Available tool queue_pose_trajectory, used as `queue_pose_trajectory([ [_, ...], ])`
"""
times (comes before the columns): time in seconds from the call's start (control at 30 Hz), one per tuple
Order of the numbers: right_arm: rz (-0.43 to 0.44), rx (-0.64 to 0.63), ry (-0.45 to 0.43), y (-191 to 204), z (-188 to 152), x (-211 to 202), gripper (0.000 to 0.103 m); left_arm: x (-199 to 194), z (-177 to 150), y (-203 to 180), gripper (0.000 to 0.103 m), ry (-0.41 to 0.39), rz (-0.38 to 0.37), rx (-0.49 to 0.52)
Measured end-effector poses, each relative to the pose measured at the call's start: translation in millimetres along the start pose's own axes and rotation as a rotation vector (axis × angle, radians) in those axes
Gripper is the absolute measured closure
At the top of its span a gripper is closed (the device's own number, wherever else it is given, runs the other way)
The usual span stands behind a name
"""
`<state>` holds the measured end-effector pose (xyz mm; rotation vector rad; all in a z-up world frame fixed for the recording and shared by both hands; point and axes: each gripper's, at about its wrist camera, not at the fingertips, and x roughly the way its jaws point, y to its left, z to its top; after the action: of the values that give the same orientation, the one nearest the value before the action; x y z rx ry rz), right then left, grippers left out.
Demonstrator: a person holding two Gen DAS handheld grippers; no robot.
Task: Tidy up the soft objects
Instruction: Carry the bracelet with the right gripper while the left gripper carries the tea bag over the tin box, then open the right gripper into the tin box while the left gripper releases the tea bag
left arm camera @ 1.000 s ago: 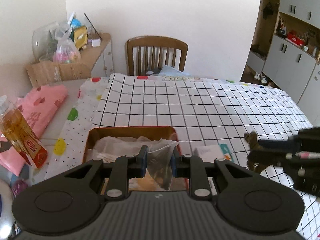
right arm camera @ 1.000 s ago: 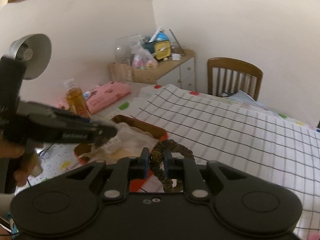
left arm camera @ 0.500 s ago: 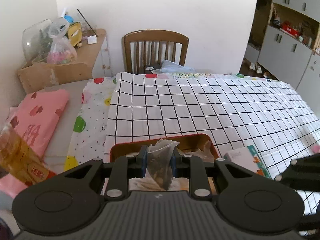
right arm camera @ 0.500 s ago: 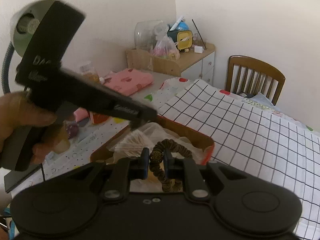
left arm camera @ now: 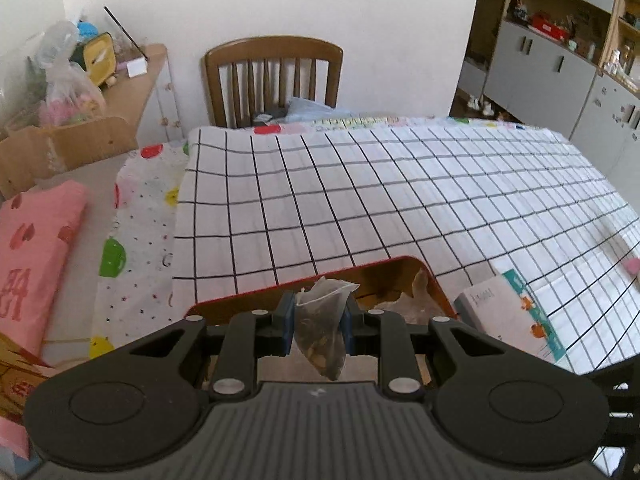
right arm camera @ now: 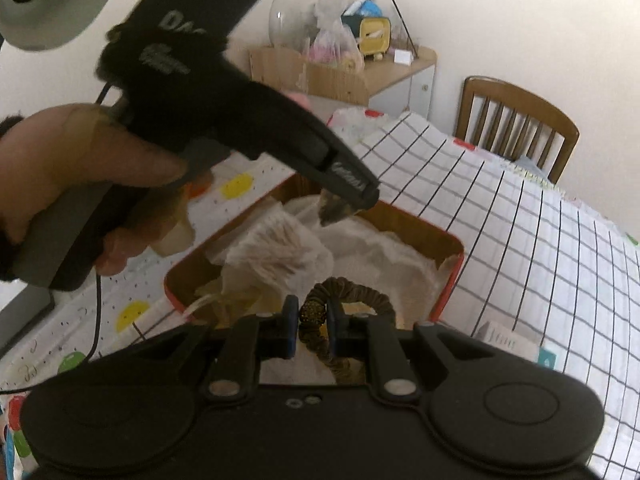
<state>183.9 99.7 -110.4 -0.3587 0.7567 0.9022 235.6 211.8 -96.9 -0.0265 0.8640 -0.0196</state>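
The small mesh sachet (left arm camera: 322, 328), holding some brown dried stuff, is hanging between the closed jaws of the left gripper (left arm camera: 319, 322), which are pinching it at its upper part so the heavier bottom is dangling free. It is hovering over the near edge of the red-rimmed box (left arm camera: 404, 261), and I judge it is being held there for dropping inside. The right gripper (right arm camera: 313, 322) is clamping a brown fabric hair tie (right arm camera: 352, 294) at its beaded part, and the loop is standing out ahead of the jaws, also over the box.

The left wrist view is showing only the far corner of the box, plus a tissue pack (left arm camera: 510, 318) lying just beside it on the checked cloth (left arm camera: 400, 192). The right wrist view is showing what is inside: crumpled clear bags (right arm camera: 368, 252) and a pack of cotton swabs (right arm camera: 276, 252), with a hand (right arm camera: 80, 184) carrying the left gripper above them.
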Motion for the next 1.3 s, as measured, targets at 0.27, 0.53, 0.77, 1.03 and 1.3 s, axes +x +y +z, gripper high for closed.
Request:
queue_pose_trajectory([
  [0.27, 0.003, -0.004, 0.048, 9.5, -7.7, 8.9, 0.090, 17.3, -8.8, 2.0, 0.080, 0.045, -0.012, 0.009],
  [0.53, -0.002, 0.023, 0.055, 3.4, -6.0, 8.9, 0.085, 29.3, -12.3, 1.2, 0.080, 0.085, -0.014, 0.003],
  [0.77, 0.001, 0.047, 0.056, -3.4, -4.2, 7.1, 0.076, 31.4, -14.9, -0.7, 0.080, 0.097, -0.009, 0.000],
  [1.03, -0.004, 0.082, 0.019, -11.9, -1.4, -4.0, 0.068, 26.2, -16.3, -0.7, 0.074, 0.082, -0.010, -0.022],
  [1.3, -0.016, 0.137, -0.009, -27.8, 1.4, -16.8, 0.065, 17.2, -18.7, -2.6, 0.025, 0.045, -0.025, -0.033],
])
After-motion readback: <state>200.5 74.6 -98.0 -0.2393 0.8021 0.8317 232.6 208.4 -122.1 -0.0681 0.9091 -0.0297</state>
